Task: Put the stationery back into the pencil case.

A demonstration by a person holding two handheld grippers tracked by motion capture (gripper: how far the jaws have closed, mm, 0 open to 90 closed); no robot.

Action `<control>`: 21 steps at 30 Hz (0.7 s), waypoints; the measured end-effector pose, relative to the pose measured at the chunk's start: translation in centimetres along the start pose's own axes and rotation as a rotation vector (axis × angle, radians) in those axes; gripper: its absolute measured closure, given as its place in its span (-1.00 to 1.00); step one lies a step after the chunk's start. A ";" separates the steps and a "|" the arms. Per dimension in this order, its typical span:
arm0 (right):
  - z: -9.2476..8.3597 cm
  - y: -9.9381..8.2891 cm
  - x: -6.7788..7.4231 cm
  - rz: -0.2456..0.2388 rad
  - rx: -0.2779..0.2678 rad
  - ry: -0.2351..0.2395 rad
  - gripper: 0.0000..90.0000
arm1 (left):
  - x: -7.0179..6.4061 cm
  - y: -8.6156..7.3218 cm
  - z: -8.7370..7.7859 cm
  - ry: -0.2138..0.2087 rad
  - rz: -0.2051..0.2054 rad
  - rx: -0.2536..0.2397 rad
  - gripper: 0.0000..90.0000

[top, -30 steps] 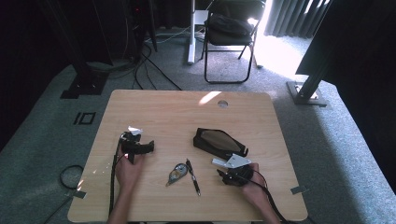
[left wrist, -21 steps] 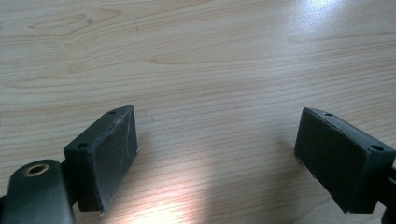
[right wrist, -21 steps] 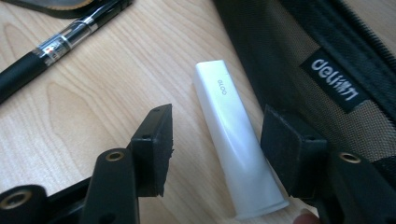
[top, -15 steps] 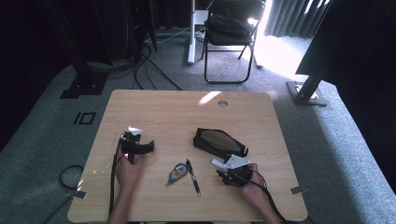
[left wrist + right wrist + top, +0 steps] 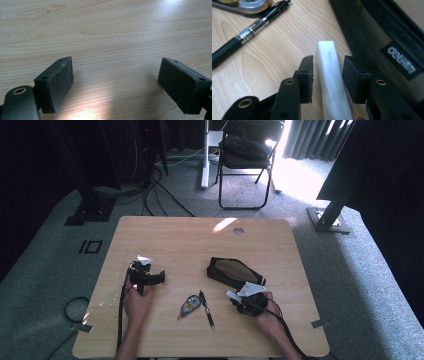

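A white rectangular bar (image 5: 330,75) lies on the wooden table (image 5: 274,62) between the jaws of my right gripper (image 5: 328,72). The jaws have just been closing around it, and a thin gap still shows on each side, so the pads do not press on it. In the high view, my right gripper (image 5: 240,299) sits just in front of a black mesh pencil case (image 5: 232,272). My left gripper (image 5: 150,279) rests at the left of the table. Its jaws stand wide open (image 5: 115,77) over bare wood.
A black pen (image 5: 206,309) and a correction-tape dispenser (image 5: 189,306) lie between the two hands. The pen (image 5: 249,32) is to the left of my right jaws and the pencil case (image 5: 387,37) is close on their right. A chair (image 5: 245,155) stands beyond the table.
The right gripper has edged slightly left, beside the pencil case. The left hand and its gripper have stayed put.
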State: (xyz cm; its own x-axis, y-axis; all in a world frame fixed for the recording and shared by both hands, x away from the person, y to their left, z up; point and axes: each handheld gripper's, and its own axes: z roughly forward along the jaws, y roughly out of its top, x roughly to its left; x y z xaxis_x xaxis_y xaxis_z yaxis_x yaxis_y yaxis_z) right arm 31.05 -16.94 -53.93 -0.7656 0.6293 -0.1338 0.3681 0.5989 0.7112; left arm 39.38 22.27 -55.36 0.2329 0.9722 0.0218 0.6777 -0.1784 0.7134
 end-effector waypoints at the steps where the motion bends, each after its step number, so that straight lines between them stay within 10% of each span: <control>1: 0.1 0.1 0.0 -0.004 0.001 0.002 0.38 | 0.0 0.0 0.0 0.000 0.000 0.000 -0.70; 21: 1.7 0.6 -0.3 0.005 0.054 0.047 0.52 | 0.0 0.0 0.0 0.000 0.000 0.000 -0.70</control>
State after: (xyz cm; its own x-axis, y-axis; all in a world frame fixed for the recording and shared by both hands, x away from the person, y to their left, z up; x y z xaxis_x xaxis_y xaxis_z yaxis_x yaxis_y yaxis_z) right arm 32.46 -15.91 -54.62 -0.7874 0.6088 -0.0969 0.3985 0.6226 0.6735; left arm 39.38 22.27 -55.36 0.2327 0.9723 0.0219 0.6778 -0.1783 0.7133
